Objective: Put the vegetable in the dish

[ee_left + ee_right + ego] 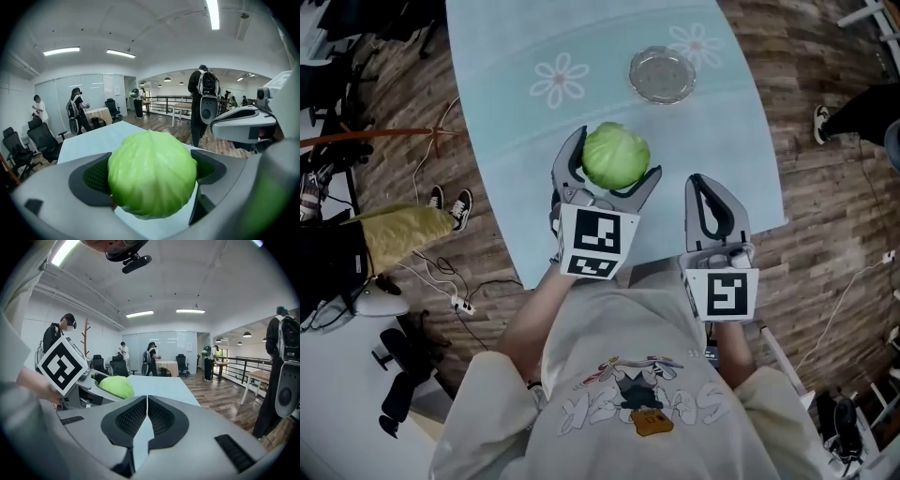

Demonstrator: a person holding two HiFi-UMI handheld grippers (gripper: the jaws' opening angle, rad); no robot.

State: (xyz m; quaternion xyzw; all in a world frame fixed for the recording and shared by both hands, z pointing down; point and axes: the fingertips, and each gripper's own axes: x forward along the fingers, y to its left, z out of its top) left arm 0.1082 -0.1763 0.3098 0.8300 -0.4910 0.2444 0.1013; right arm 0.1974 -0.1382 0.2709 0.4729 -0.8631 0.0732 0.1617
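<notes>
I've got the cabbage [152, 174] clamped in my left tool [615, 159], a jaw pressed in on either side of it, so the pick-up part looks done to me. What's left is the carry and the release. The glass dish [662, 74] sits empty at about one o'clock from the cabbage, further up the pale worktop [516, 122] and well apart from it. My right tool [147, 401] is off at four o'clock from the left one, jaws closed together on nothing, just idling near the worktop's near edge. Only the head view gives me the dish; neither tool view catches it, so I'd steer by the head view. The left gripper view gives me the grip up close: dark pads tight against the green leaves, worktop running away beneath, though I can't tell whether the cabbage is clear of the surface. The right gripper view shows its own pads meeting, with the cabbage peeking in at ten o'clock beside the left tool's marker cube [62, 365]. People stand far back in the room.
</notes>
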